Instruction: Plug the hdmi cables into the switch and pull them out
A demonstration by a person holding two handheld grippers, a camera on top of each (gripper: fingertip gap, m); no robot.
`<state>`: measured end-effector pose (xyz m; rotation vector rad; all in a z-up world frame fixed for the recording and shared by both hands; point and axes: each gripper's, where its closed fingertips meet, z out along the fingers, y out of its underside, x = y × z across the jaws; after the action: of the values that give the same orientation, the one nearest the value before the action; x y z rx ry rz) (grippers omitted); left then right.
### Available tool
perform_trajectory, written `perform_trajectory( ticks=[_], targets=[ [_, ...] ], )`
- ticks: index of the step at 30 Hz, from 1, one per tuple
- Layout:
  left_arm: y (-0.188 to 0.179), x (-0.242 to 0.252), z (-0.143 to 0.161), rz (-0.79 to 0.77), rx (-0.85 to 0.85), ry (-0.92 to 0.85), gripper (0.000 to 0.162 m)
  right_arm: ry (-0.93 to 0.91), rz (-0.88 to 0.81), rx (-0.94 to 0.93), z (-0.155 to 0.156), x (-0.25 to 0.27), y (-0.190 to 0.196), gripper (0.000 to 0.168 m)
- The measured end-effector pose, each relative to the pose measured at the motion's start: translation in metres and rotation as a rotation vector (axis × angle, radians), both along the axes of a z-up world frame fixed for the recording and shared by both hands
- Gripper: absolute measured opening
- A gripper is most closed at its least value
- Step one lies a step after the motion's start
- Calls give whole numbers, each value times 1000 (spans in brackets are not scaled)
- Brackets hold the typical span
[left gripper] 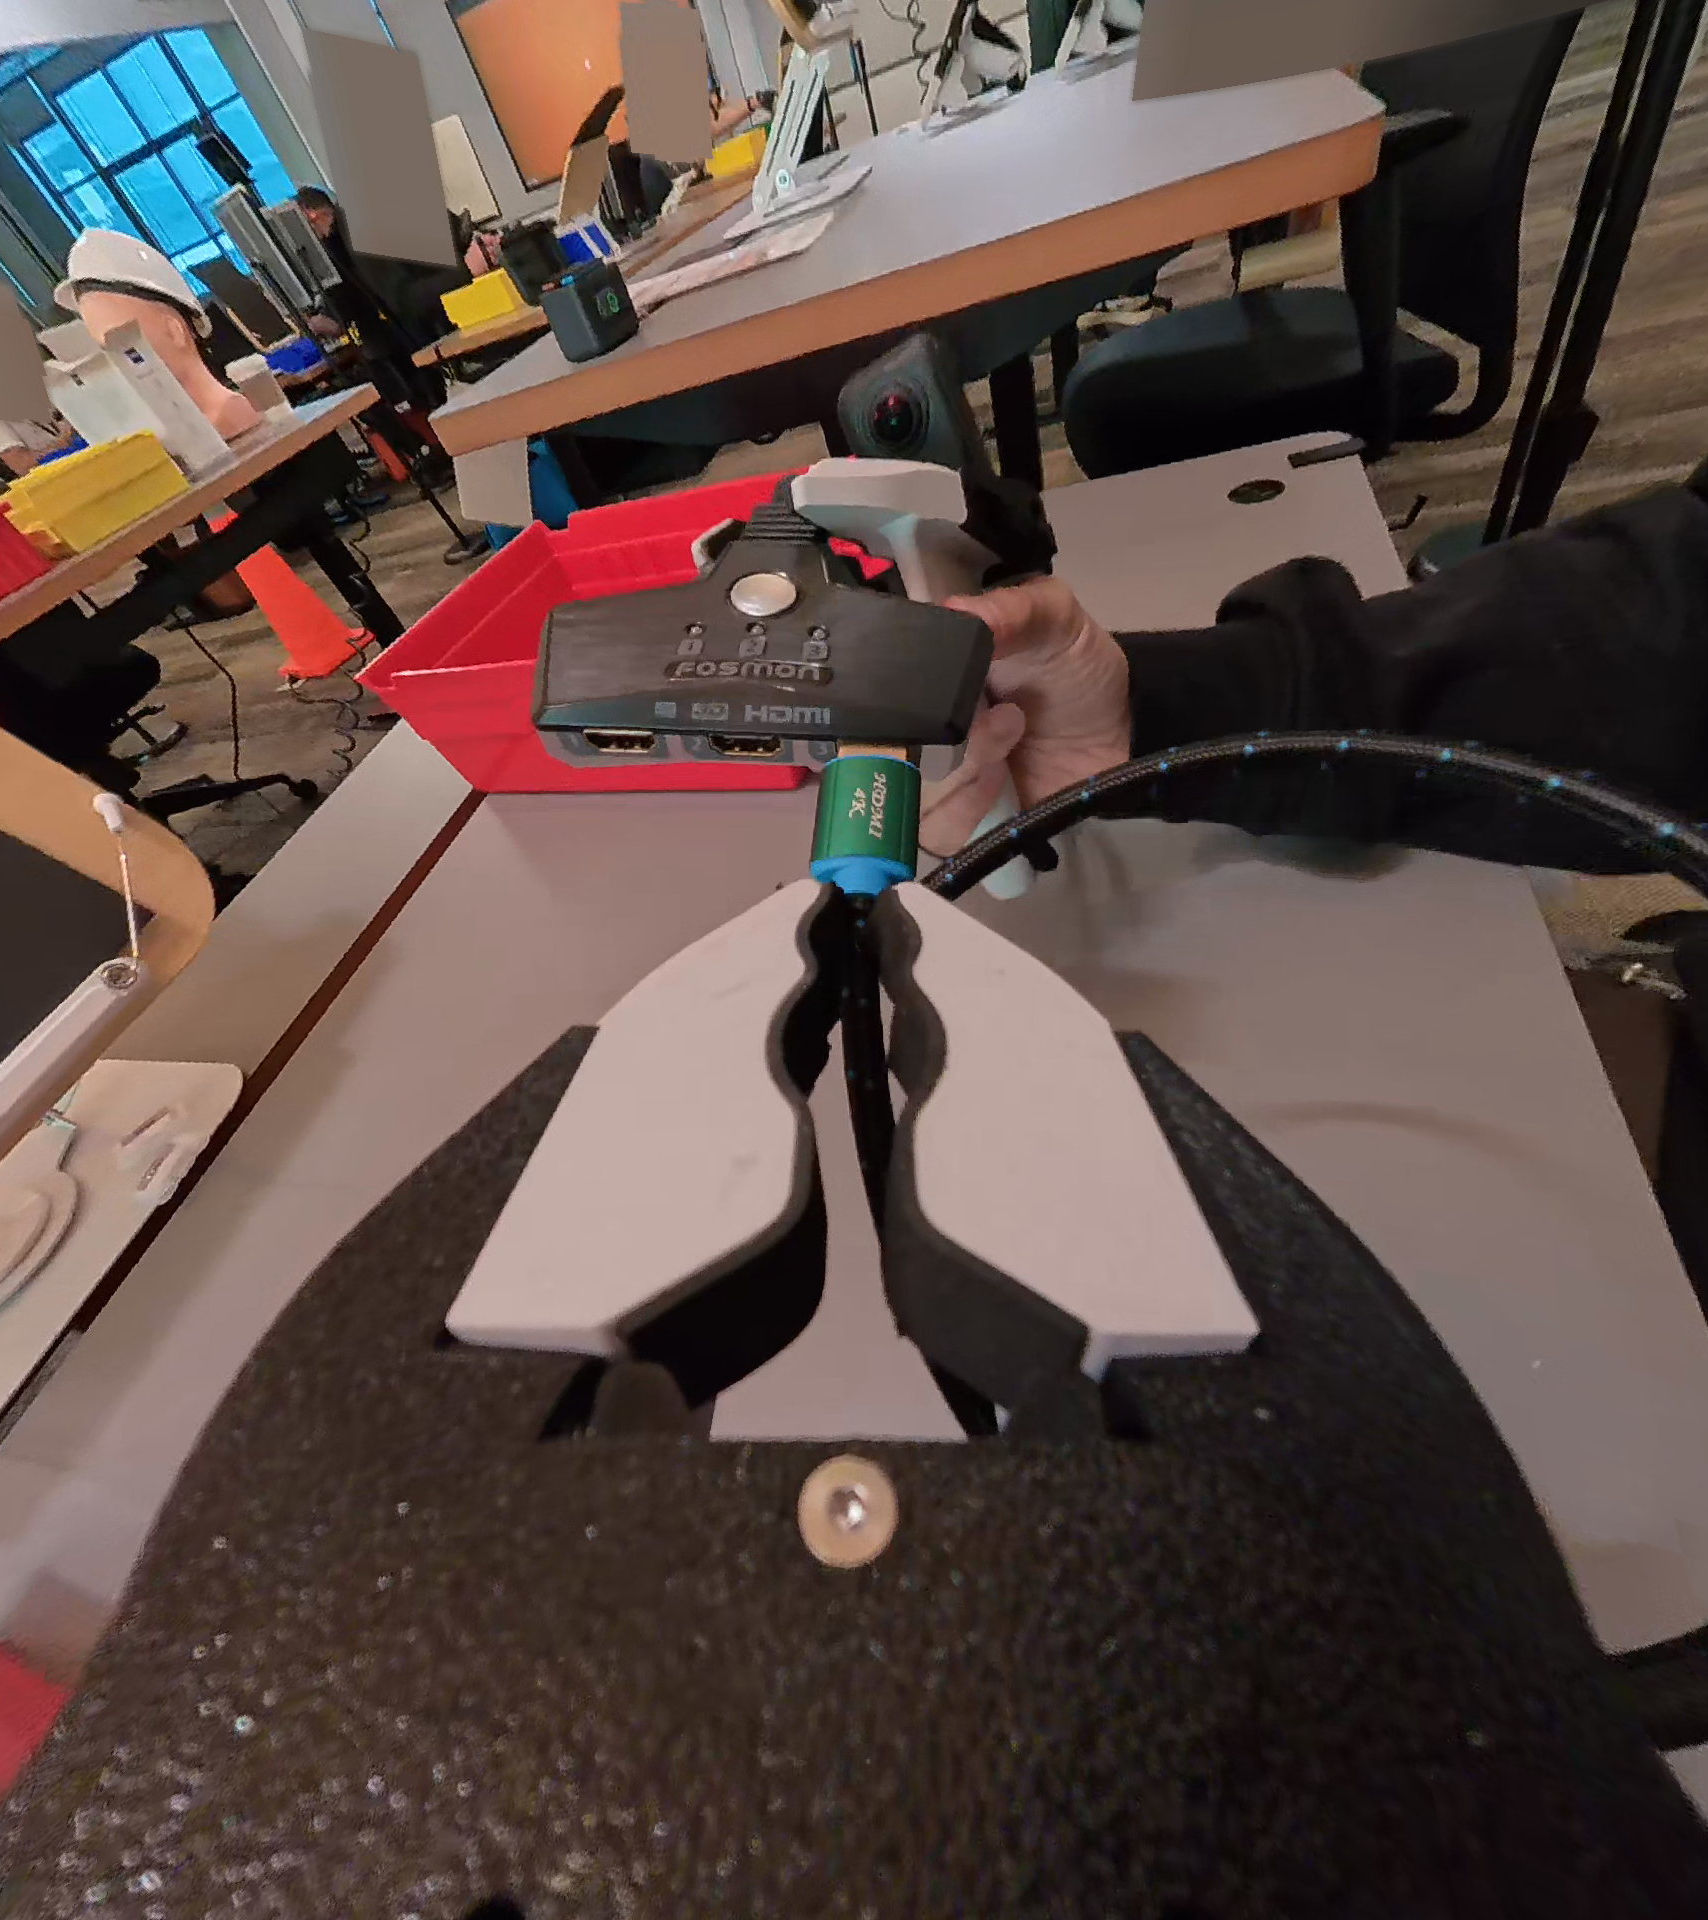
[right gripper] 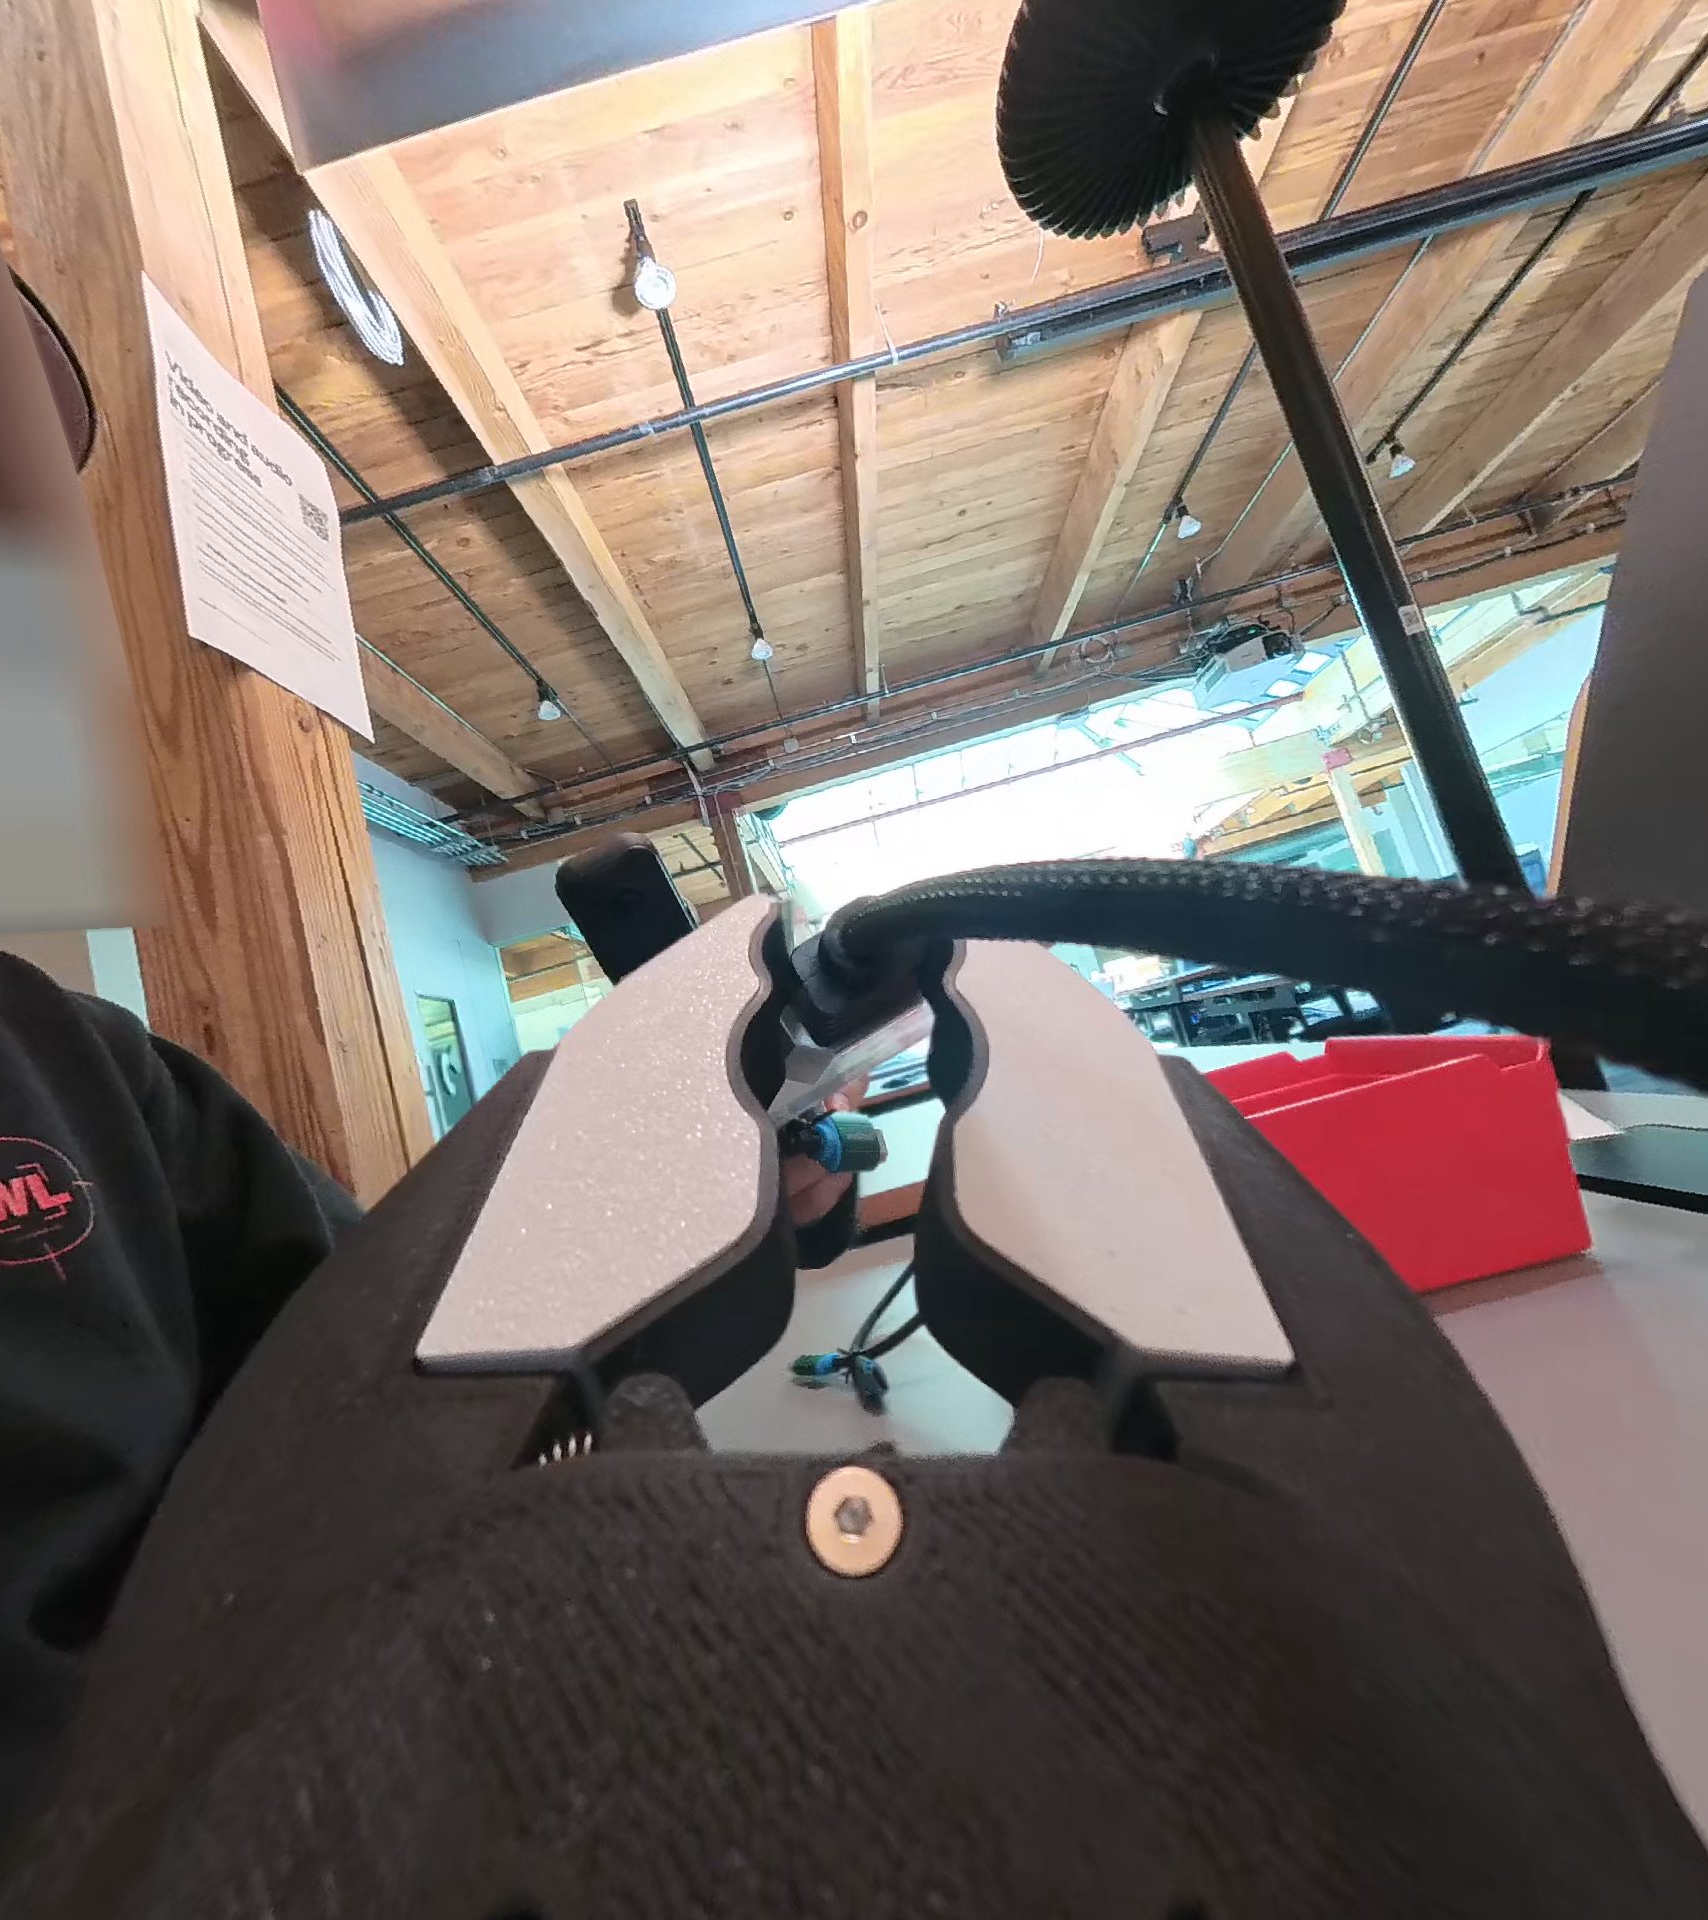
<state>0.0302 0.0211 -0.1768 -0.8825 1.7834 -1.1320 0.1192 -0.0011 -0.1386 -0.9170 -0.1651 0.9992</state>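
Observation:
In the left wrist view a black HDMI switch (left gripper: 762, 644) with three front ports is held up above the grey table (left gripper: 1193, 1039). My left gripper (left gripper: 855, 894) is shut on a braided black cable (left gripper: 865, 1039), just behind its green plug (left gripper: 865, 821) with a blue collar. The plug's gold tip sits partly in the switch's right port; the other two ports are empty. My right gripper (right gripper: 850, 956) is shut on the switch (right gripper: 829, 1013), seen edge-on, with the switch's thick braided lead (right gripper: 1245, 935) running off to the right. It also shows in the left wrist view (left gripper: 876, 499), in a hand.
A red bin (left gripper: 476, 675) stands behind the switch, also in the right wrist view (right gripper: 1401, 1143). A second green plug (right gripper: 819, 1366) lies on the table. A camera (left gripper: 897, 416) stands beyond the bin. A monitor edge (left gripper: 50, 883) is at the left.

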Motion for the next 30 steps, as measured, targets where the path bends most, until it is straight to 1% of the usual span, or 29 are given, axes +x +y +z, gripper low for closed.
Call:
perform_trajectory(
  ticks=[5,6,7,8,9,10,12,13,16,18,20,21,23,24,25,26,27,29,30],
  targets=[
    [3,-7,13,-4,-14,-65,4,-136,26,-3,1,-9,-6,24],
    [4,-8,23,2,-46,-114,0,-197,24,-13,-1,-14,-7,24],
    [4,-10,31,-17,-82,-135,0,-288,16,-35,-8,-23,-5,24],
    [5,-11,33,-28,-82,-124,0,-364,2,-42,-13,-31,-4,23],
    [7,-10,30,-30,-40,-96,0,-393,-10,-17,-12,-37,-5,18],
    [7,-9,26,-31,-9,-76,0,-403,-11,9,-10,-43,-6,16],
    [0,-5,22,-62,-33,-65,0,-431,-71,-10,-10,-43,2,14],
    [-1,-4,17,-53,-33,-50,0,-428,-97,-24,-11,-40,6,14],
    [13,0,17,72,5,-113,0,-354,-118,-67,-11,-27,10,13],
    [18,4,18,125,-84,-80,27,-369,-114,-66,-13,-27,8,14],
    [16,10,13,138,-214,24,58,-390,-86,-46,-12,-33,5,14],
    [13,13,9,121,-243,74,64,-394,-68,-39,-11,-37,4,14],
    [8,17,-4,76,-255,164,62,-398,-26,-13,-8,-47,0,14],
    [3,19,-8,42,-265,192,50,-404,-9,-1,-7,-52,-1,14],
    [-7,18,-8,-35,-287,205,33,-415,-7,-3,-8,-55,-1,14],
    [-12,18,-7,-83,-319,206,25,-418,-12,2,-7,-56,-1,14],
    [-15,19,-5,-107,-358,210,24,-420,-12,8,-6,-55,-3,14],
    [-21,16,-5,-154,-441,272,22,-471,-6,26,-9,-56,-8,15],
    [-24,16,-4,-171,-502,311,22,-507,-29,51,-10,-56,-10,17]
  ],
)
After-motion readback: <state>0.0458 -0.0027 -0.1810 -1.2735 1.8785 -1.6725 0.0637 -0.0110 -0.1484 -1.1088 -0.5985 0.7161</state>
